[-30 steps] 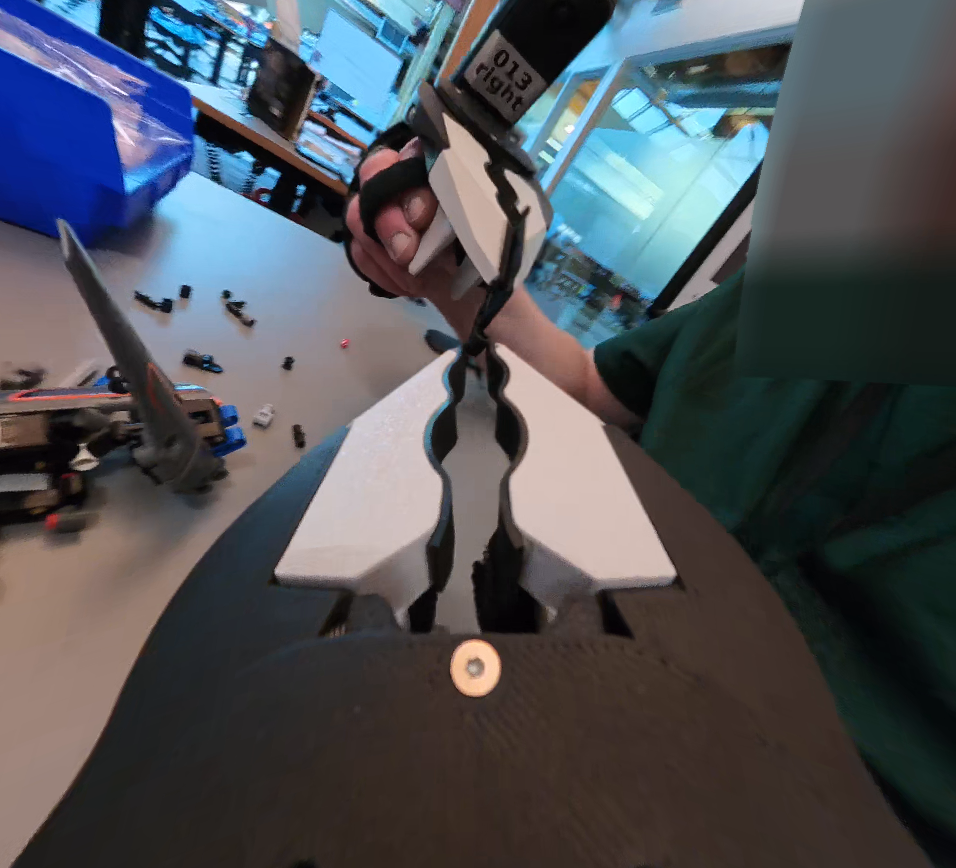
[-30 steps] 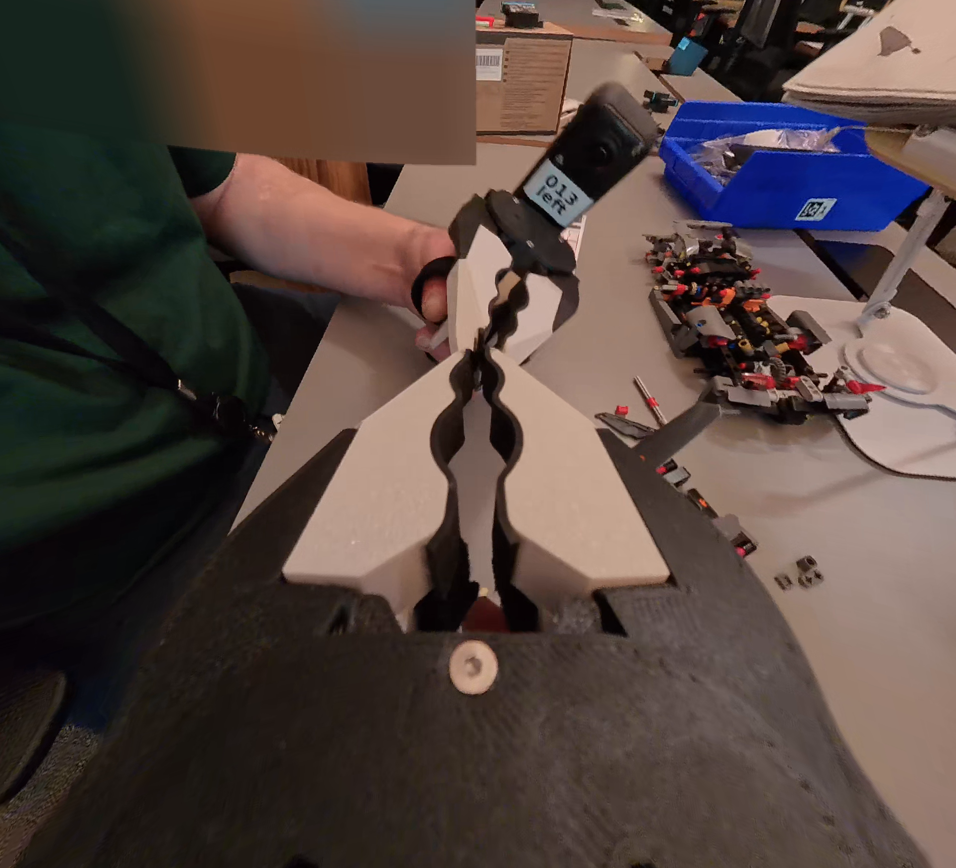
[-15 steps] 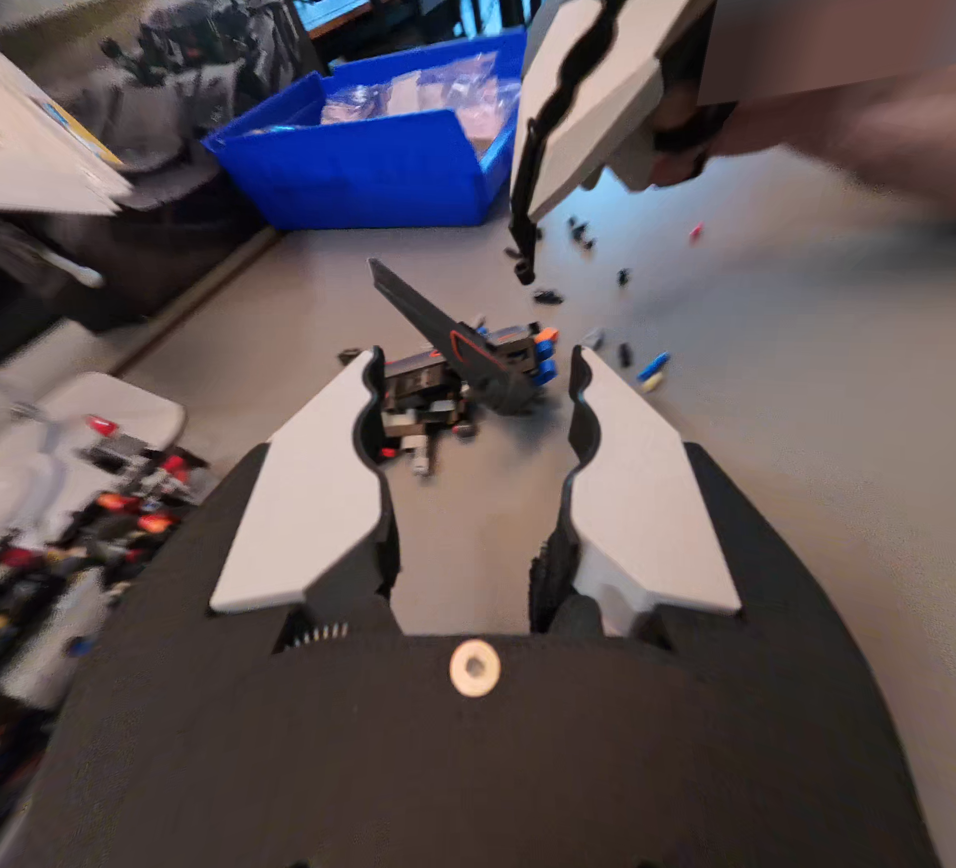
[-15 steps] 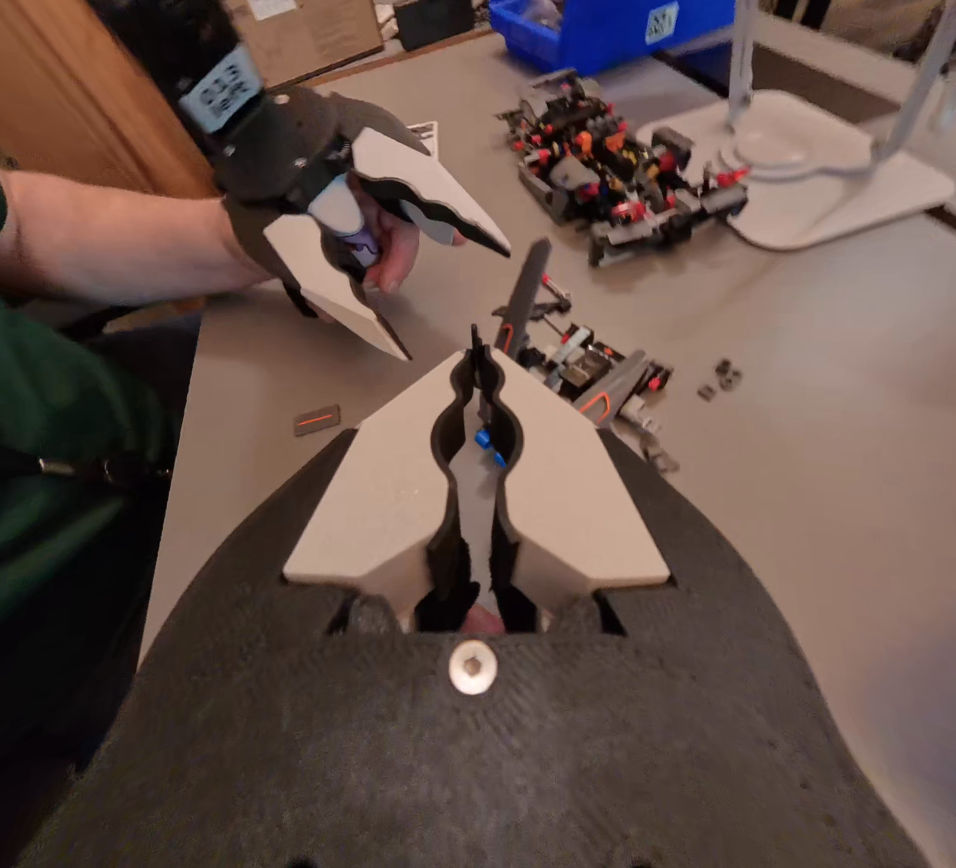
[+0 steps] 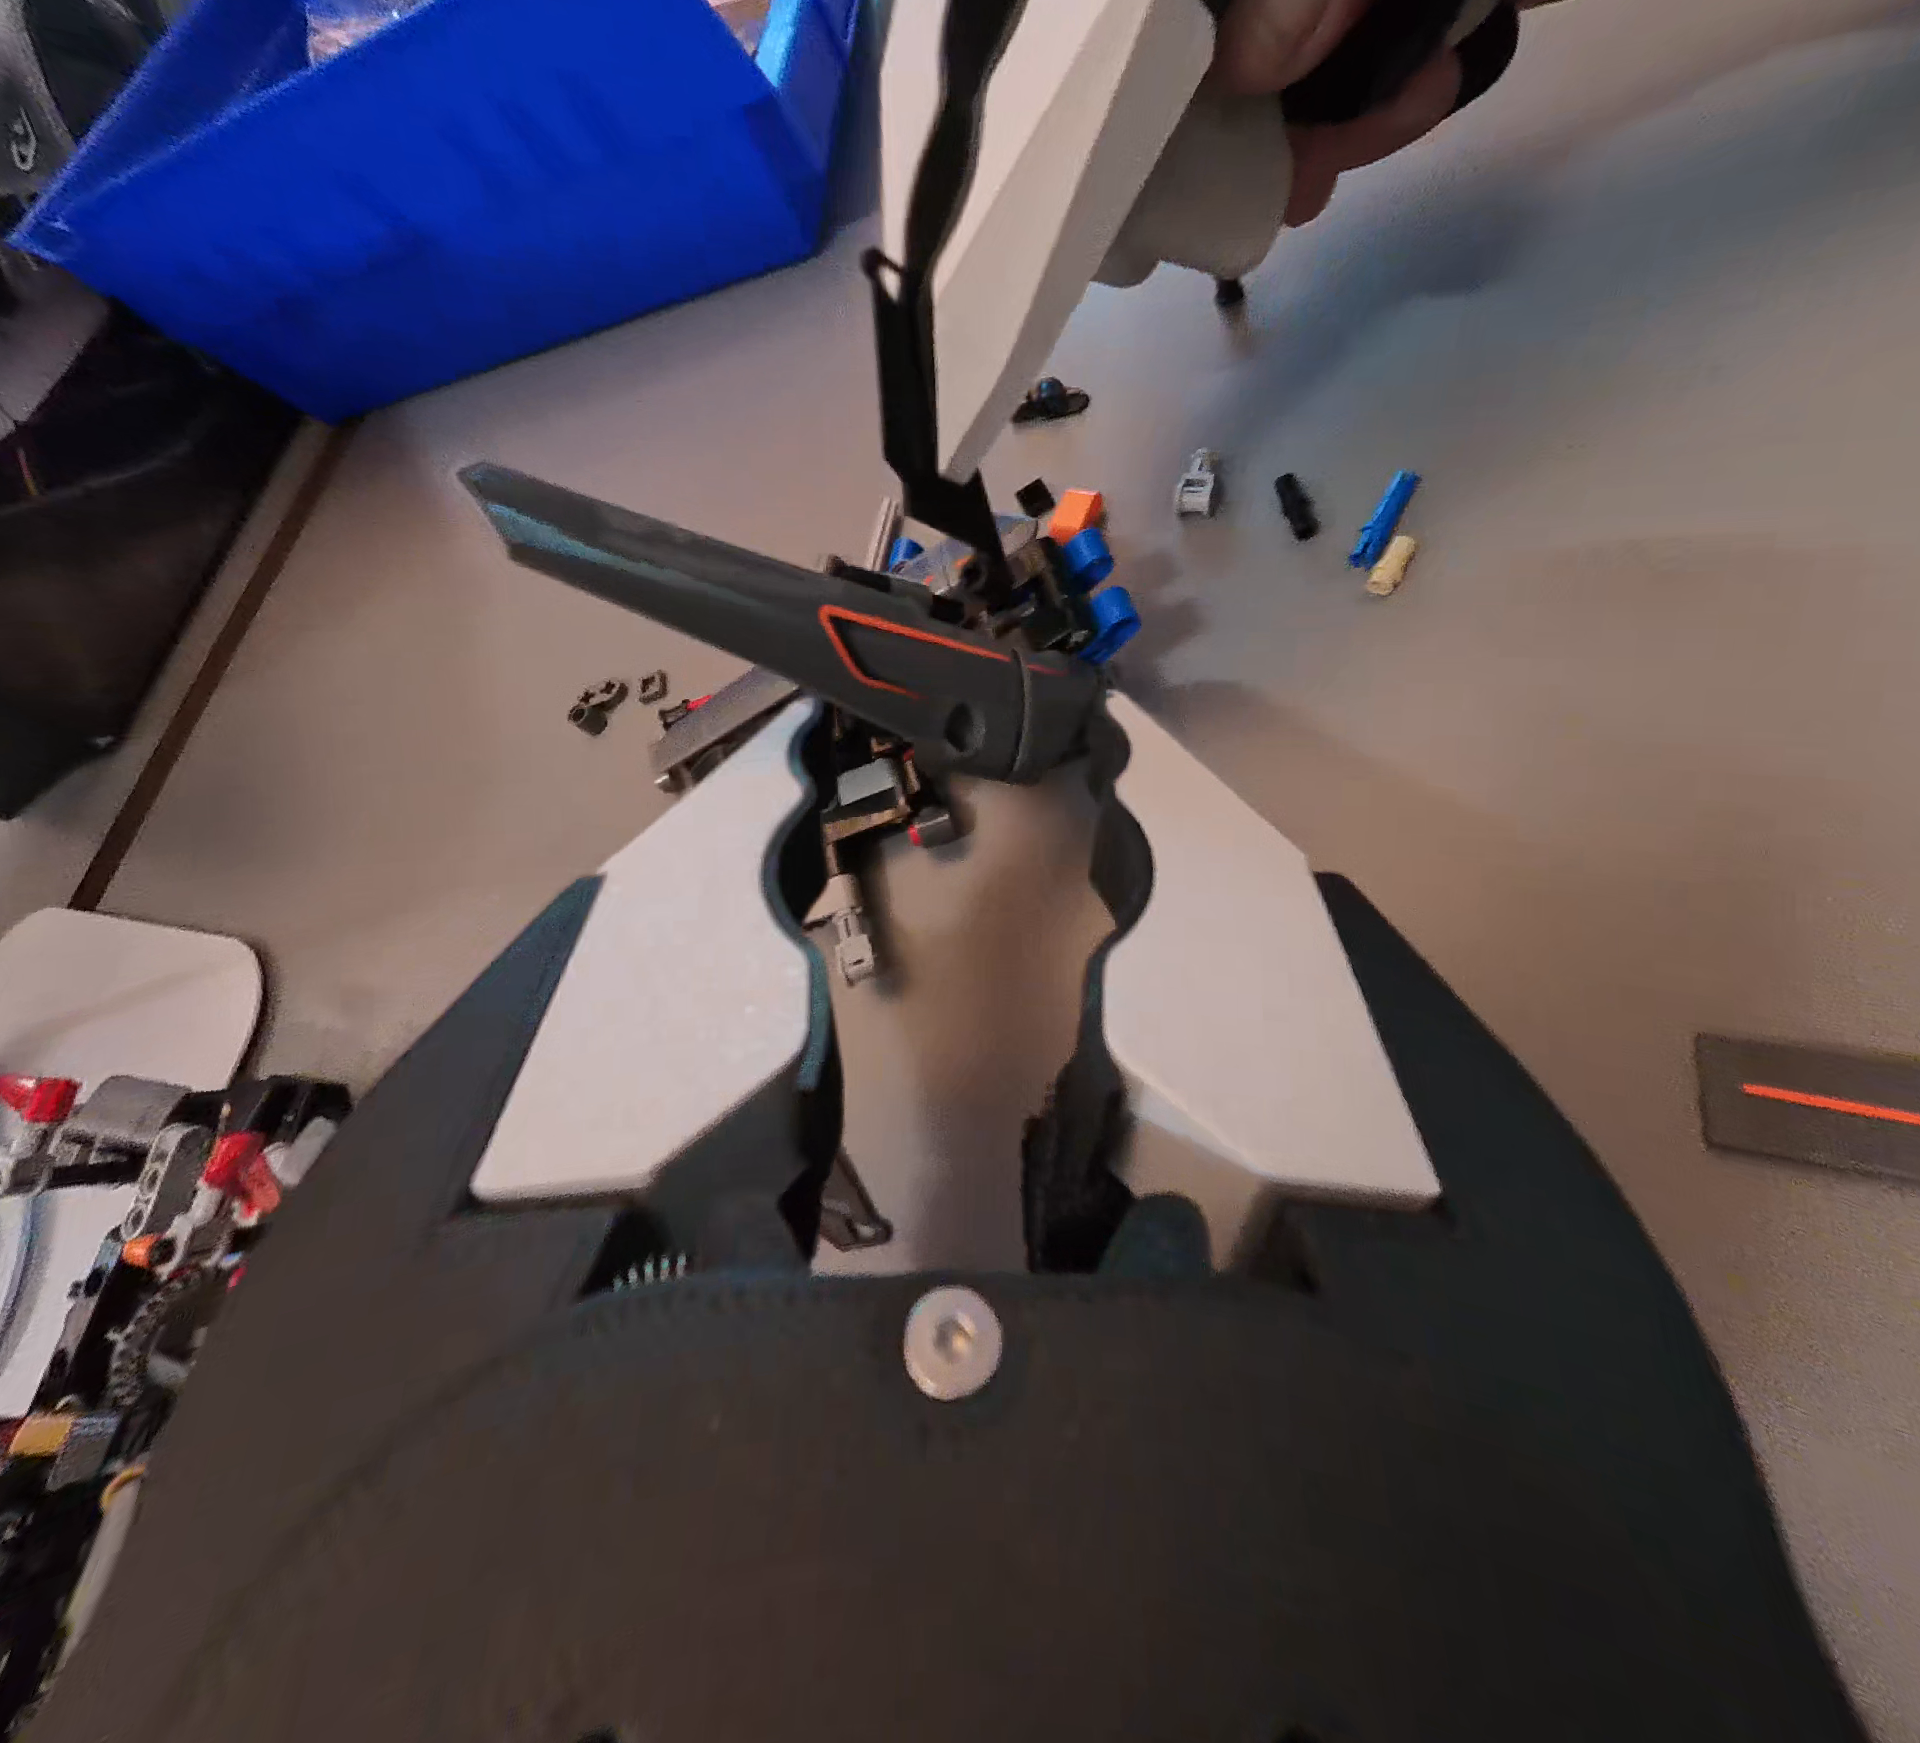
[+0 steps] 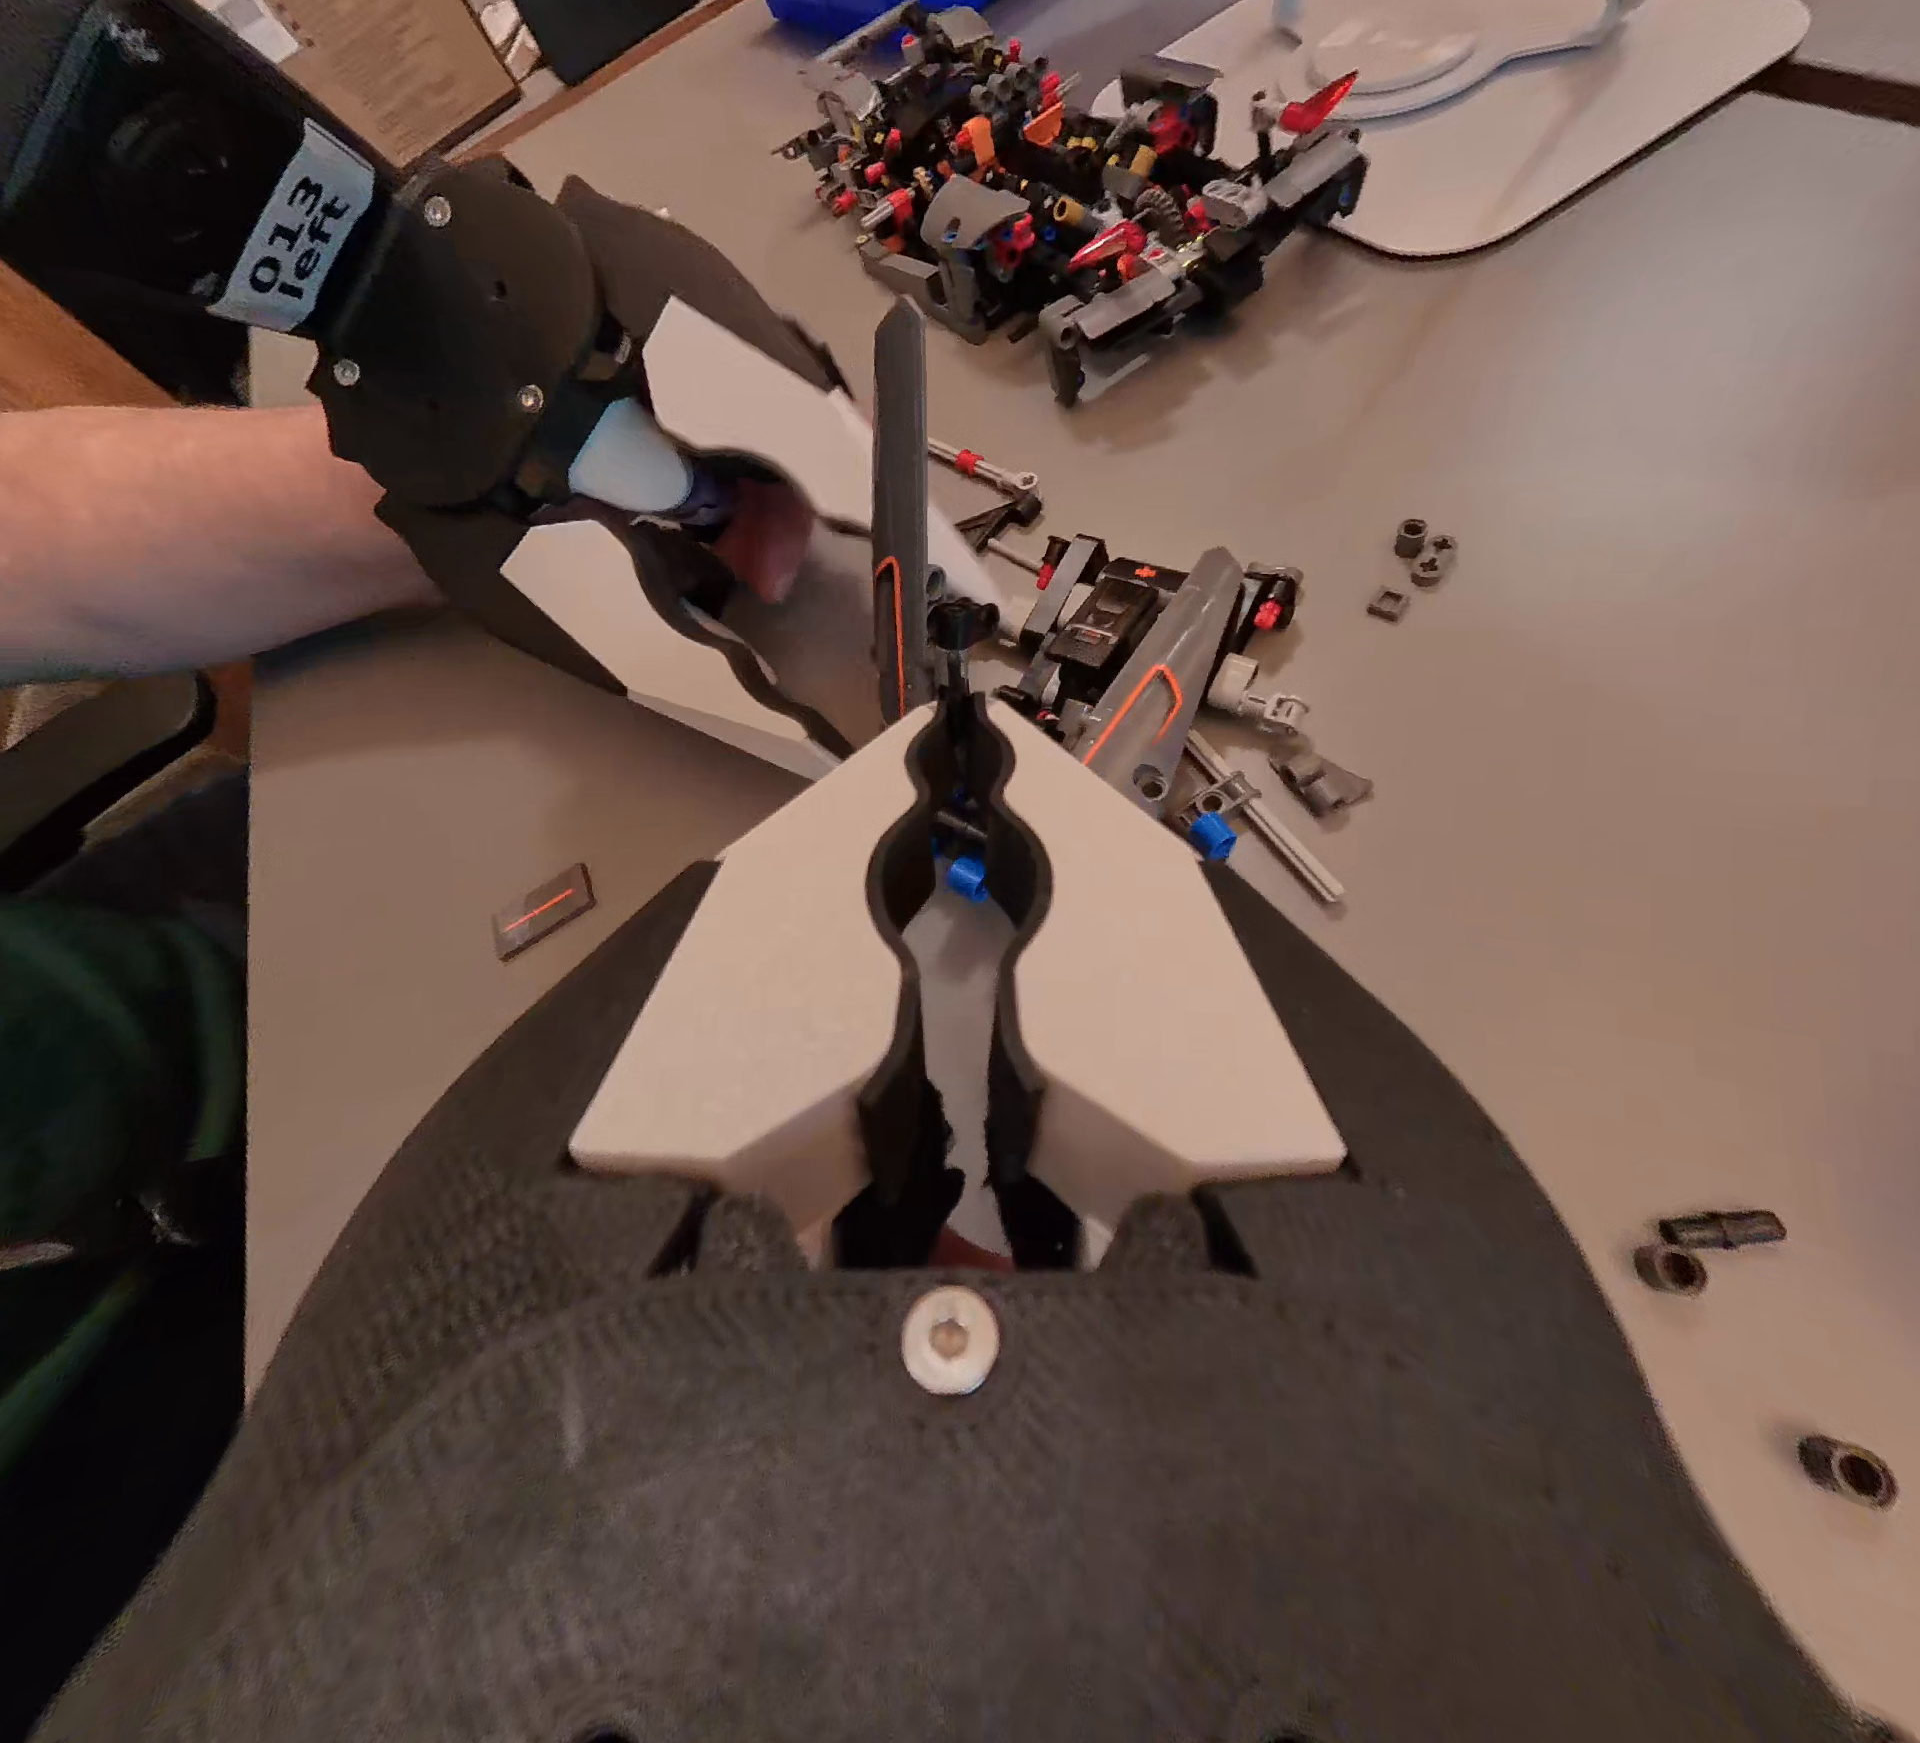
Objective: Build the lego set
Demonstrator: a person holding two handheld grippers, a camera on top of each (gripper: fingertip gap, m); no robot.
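A small lego sub-assembly [image 5: 935,654] lies on the grey table, with a long dark grey panel with an orange line [image 5: 727,592] sticking up from it. My left gripper [image 5: 961,727] is open, with one finger on each side of the sub-assembly's near end. My right gripper [image 6: 956,711] is shut on a thin black lego piece [image 6: 954,644]. In the left wrist view the right gripper [image 5: 935,467] comes down from above, and the black piece [image 5: 904,405] reaches onto the sub-assembly. In the right wrist view the left gripper [image 6: 873,644] comes in from the left beside the upright panel [image 6: 899,498].
A large part-built lego chassis [image 6: 1081,207] sits at the back beside a white stand base [image 6: 1507,62]. A blue bin [image 5: 447,166] stands behind. A flat grey tile with an orange line [image 5: 1808,1111] and small loose pieces [image 5: 1382,530] [image 6: 1704,1246] lie around. The tips of one gripper are about 4 cm away from the tips of the other.
Both grippers have swung from facing each other in the air down to the table. The left has opened and moved around the sub-assembly. The right has brought the black piece onto it.
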